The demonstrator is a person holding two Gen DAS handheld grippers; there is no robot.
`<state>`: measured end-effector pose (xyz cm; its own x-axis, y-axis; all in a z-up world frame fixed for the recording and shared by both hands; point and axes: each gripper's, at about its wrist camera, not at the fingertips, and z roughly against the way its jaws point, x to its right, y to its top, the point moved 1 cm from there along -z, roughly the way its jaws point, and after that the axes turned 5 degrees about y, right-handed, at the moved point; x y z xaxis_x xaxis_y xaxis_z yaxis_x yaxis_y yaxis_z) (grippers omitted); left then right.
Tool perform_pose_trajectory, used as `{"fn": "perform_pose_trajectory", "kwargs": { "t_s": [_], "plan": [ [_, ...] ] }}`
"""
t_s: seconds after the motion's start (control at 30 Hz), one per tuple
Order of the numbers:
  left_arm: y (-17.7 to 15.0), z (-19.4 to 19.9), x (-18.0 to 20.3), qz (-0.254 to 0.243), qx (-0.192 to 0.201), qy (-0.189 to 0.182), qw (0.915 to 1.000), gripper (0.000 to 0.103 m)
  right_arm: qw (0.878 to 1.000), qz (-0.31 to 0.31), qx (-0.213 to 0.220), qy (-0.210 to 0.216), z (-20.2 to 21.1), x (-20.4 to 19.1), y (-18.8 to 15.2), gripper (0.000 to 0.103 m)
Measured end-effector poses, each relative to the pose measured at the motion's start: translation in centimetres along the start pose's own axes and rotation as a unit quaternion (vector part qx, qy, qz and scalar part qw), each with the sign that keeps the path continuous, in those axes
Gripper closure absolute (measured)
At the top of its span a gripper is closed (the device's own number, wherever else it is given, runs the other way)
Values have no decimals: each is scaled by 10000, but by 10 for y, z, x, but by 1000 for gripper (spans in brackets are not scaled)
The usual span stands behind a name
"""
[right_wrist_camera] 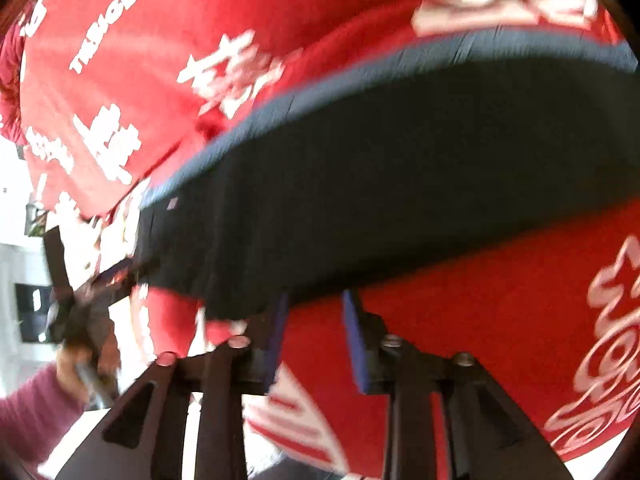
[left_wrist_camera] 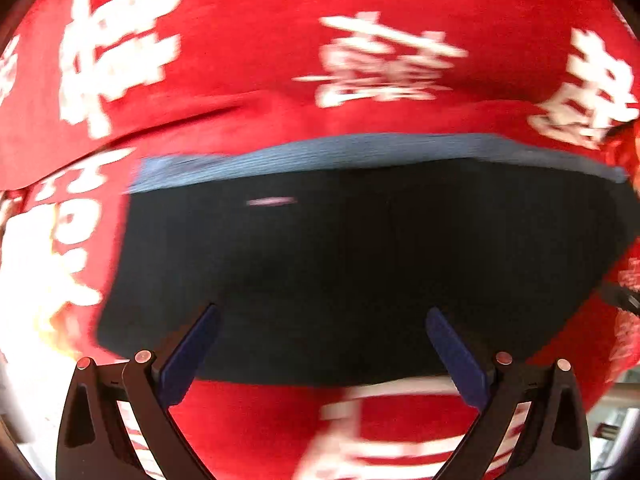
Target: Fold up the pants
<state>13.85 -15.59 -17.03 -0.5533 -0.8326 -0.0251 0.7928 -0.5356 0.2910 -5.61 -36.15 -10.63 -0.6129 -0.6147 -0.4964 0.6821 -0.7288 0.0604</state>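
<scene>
The dark navy pants lie folded into a flat block on a red cloth printed with white characters. A lighter blue band runs along their far edge. My left gripper hangs open and wide over the near half of the pants, holding nothing. In the right wrist view the pants stretch from lower left to upper right. My right gripper stands at their near edge, its jaws partly apart with only red cloth showing between them. Both pictures are blurred.
The red cloth drapes over the surface's edge at the left of the right wrist view, with a pale room beyond. There a hand in a pink sleeve holds the other black gripper's handle beside the pants' left end.
</scene>
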Motion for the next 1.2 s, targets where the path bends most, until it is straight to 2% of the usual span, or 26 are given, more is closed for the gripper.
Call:
{"fn": "perform_pose_trajectory", "kwargs": {
  "t_s": [0.1, 0.17, 0.2, 0.23, 0.27, 0.33, 0.4, 0.43, 0.5, 0.6, 0.7, 0.77, 0.87, 0.93, 0.97, 1.07, 1.2],
  "plan": [
    [7, -8, 44, -130, 91, -141, 9998, 0, 9990, 158, 232, -362, -2, 4, 27, 66],
    [7, -22, 67, -333, 44, -10, 9994, 0, 9970, 268, 229, -688, -10, 13, 34, 67],
    [2, -34, 75, -498, -99, 149, 9986, 0, 9966, 277, 157, -764, -13, 20, 33, 67],
    [-5, -43, 78, -589, -196, 197, 9979, 0, 9972, 275, 70, -690, -17, 28, 31, 67],
    [-9, -40, 71, -351, 32, 33, 9994, 0, 9978, 319, 189, -548, -14, 31, 27, 67],
    [-9, -41, 62, -230, -253, -127, 9993, 0, 9984, 321, 62, -453, -10, 35, 22, 67],
    [0, -37, 57, -203, -407, -16, 9990, 0, 9993, 108, -110, -350, 0, 37, 23, 67],
    [8, -32, 56, -253, -356, 63, 9990, 0, 9996, 56, -71, -253, 4, 37, 27, 66],
    [32, -23, 61, -306, 22, 160, 9994, 0, 9995, 218, 165, -176, 12, 31, 44, 66],
    [73, -30, 65, -88, 249, 282, 9993, 0, 9986, 380, 274, -253, 5, 27, 78, 66],
    [99, -58, 61, 313, 191, 632, 9973, 0, 9971, 545, 296, -443, -15, 22, 111, 66],
    [107, -86, 53, 539, -119, 824, 9951, 0, 9960, 601, 210, -626, -29, 25, 121, 66],
    [106, -100, 36, 967, -245, 551, 9935, 0, 9946, 613, 157, -818, -40, 37, 130, 66],
    [107, -99, 29, 1069, -307, 599, 9920, 0, 9938, 521, 335, -929, -33, 47, 136, 66],
    [107, -96, 28, 1066, -344, 675, 9914, 0, 9930, 419, 379, -1036, -30, 51, 140, 66],
    [103, -77, 34, 893, -364, 724, 9927, 0, 9949, 15, 382, -930, -14, 62, 145, 64],
    [77, -43, 61, 537, -361, 411, 9971, 0, 9955, 152, 321, -883, 11, 55, 118, 55]
  ]
}}
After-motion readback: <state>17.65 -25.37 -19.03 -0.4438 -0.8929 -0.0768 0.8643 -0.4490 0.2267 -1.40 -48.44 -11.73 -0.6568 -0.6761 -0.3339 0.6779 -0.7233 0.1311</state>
